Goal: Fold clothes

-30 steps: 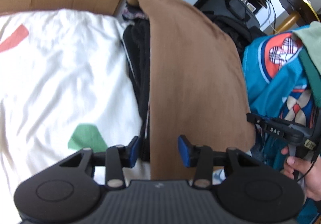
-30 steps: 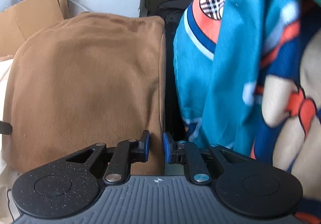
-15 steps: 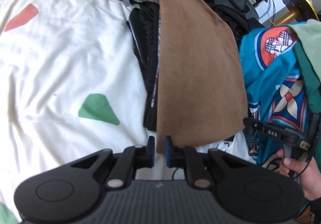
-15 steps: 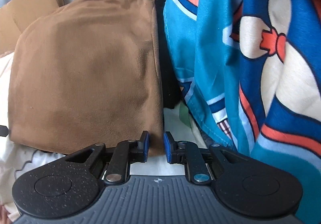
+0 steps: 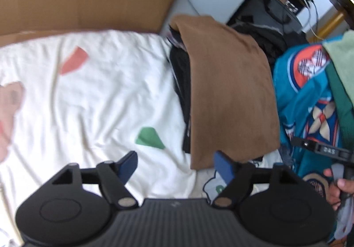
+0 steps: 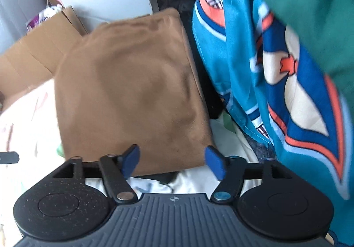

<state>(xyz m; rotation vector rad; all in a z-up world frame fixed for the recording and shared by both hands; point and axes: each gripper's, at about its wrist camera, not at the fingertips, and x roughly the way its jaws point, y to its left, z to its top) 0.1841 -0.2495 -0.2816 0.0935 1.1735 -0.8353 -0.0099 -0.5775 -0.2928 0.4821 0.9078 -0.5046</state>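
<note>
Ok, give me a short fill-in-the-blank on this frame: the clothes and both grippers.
1. The folded brown garment lies on top of a stack of ____ clothes.
2. The left gripper has jaws that stand ____.
3. The right gripper holds ____.
4. The white sheet bears a ____ patch nearest the left gripper.

Missing words: dark; open; nothing; green

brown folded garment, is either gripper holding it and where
Nothing is held. The left gripper and right gripper have just been opening; both stand open and empty above the near edge of the brown folded garment.
</note>
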